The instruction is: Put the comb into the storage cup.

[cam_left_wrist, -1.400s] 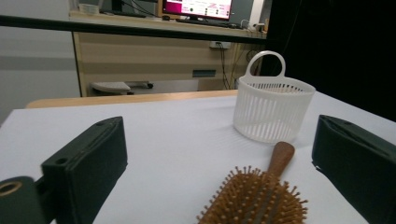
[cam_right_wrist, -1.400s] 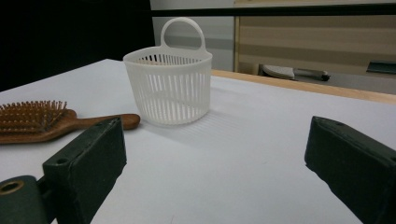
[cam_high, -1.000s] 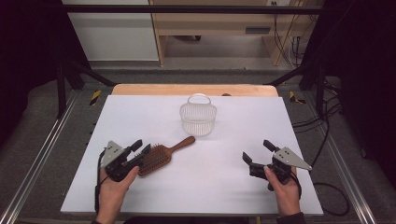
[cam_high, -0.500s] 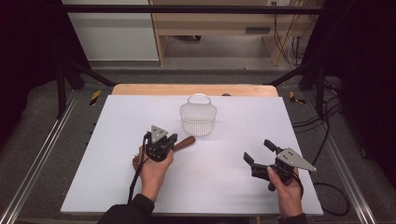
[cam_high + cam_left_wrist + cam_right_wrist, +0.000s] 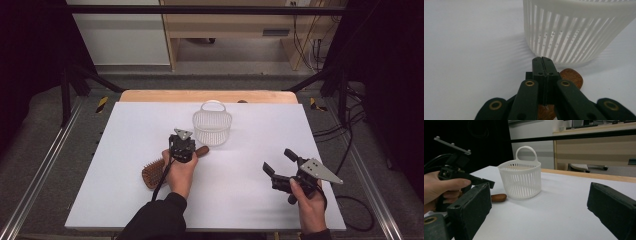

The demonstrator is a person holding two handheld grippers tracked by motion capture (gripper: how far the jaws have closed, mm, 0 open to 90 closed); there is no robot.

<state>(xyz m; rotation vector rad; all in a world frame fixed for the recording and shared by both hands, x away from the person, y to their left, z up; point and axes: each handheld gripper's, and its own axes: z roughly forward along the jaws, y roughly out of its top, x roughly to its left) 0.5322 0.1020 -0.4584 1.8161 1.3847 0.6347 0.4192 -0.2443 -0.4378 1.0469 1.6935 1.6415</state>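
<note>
A brown wooden hairbrush [image 5: 151, 173] lies on the white table [image 5: 125, 135], its handle end [image 5: 572, 77] pointing at a white slatted basket [image 5: 212, 127]. My left gripper [image 5: 182, 146] hovers over the handle just in front of the basket [image 5: 574, 32]. In the left gripper view [image 5: 542, 62] its jaws are pressed together, with the handle below them and nothing between them. From the right gripper view the left gripper [image 5: 482, 182] is above the handle tip [image 5: 499, 197], beside the basket [image 5: 521, 180]. My right gripper [image 5: 279, 161] rests open at the front right, holding nothing [image 5: 540, 195].
The basket has an upright loop handle [image 5: 526, 151] and stands near the table's far middle. A wooden strip [image 5: 207, 96] runs along the far edge. Cables [image 5: 350, 125] lie off the right side. Metal rails [image 5: 45, 165] flank the table.
My left gripper has travelled from the front left, to the right and away from the person, and now sits over the brush handle by the basket. The right gripper has barely moved.
</note>
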